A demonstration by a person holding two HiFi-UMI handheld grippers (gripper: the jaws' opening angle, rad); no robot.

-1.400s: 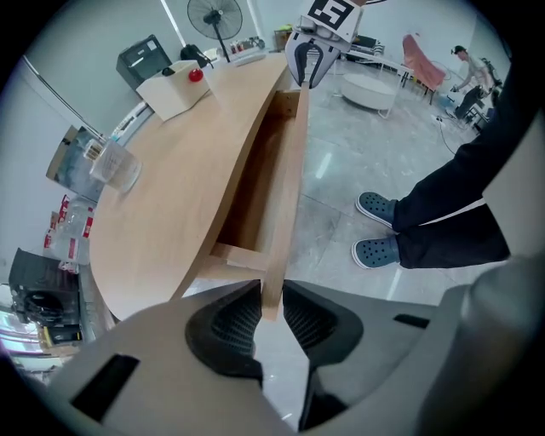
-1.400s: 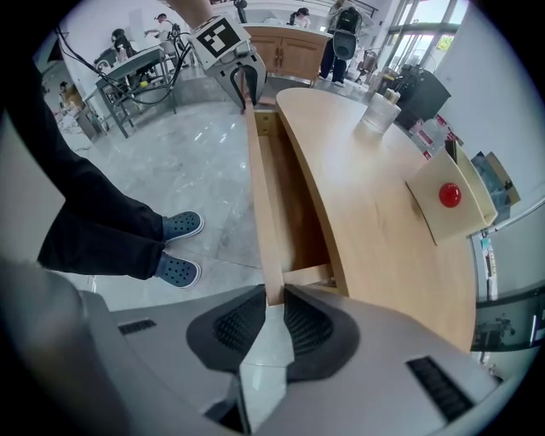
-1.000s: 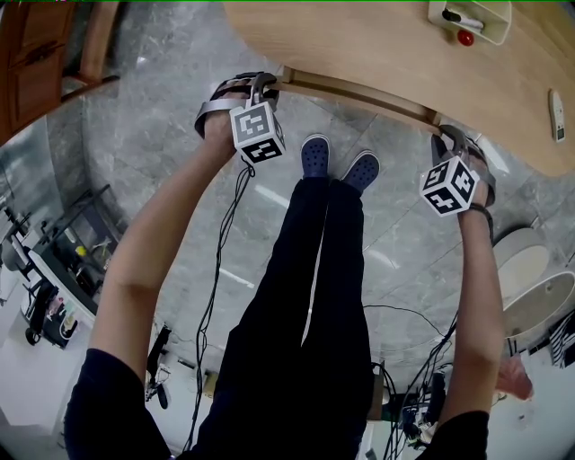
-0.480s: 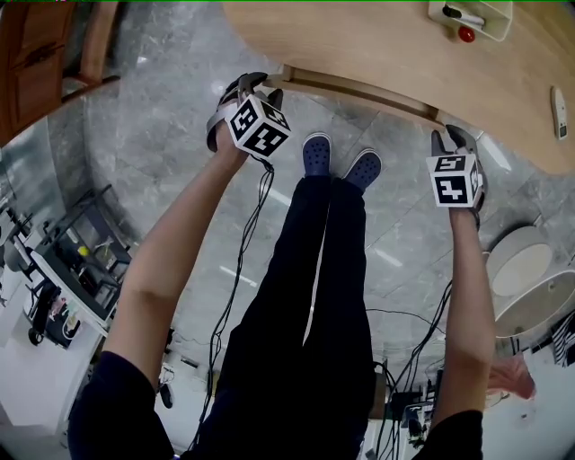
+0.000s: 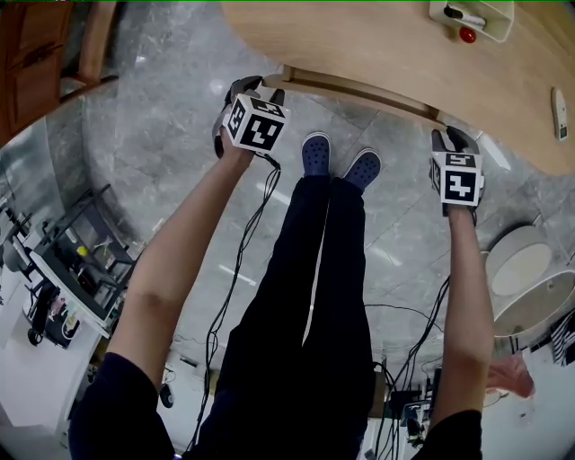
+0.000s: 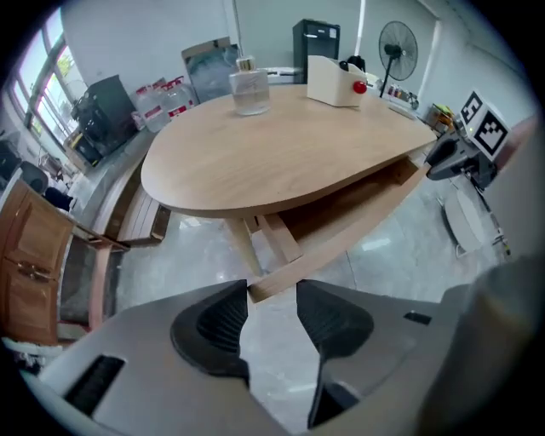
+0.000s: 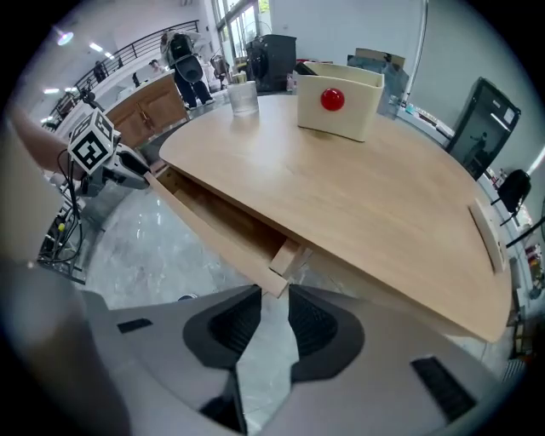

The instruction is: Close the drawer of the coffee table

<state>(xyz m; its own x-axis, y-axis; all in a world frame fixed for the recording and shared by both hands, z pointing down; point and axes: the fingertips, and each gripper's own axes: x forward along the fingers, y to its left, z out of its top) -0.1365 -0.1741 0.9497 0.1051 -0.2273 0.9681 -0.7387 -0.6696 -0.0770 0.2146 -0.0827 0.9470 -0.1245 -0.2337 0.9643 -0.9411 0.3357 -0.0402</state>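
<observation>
The coffee table's (image 5: 386, 45) drawer (image 5: 359, 90) stands pulled out a little under the wooden top. My left gripper (image 5: 259, 87) hangs at the drawer's left front corner and points steeply down. In the left gripper view its jaws (image 6: 272, 288) have just been opening and stand wide, with the drawer's (image 6: 349, 221) corner just beyond the tips, untouched. My right gripper (image 5: 449, 137) is at the drawer's right front corner. Its jaws (image 7: 274, 294) have also been opening and stand apart, the drawer's (image 7: 213, 217) corner at their mouth, with no pad pressing on it.
A white box (image 5: 469, 20) with a red ball and a remote (image 5: 558, 115) lie on the tabletop. The person's legs and blue shoes (image 5: 341, 166) stand between the grippers. Cables trail on the grey floor. White round stools (image 5: 521, 269) are at the right, a wooden cabinet (image 5: 36, 63) at the left.
Both grippers have rolled about their own axes, as their marker cubes show new faces. They stay at the drawer's two front corners. The drawer has not visibly moved.
</observation>
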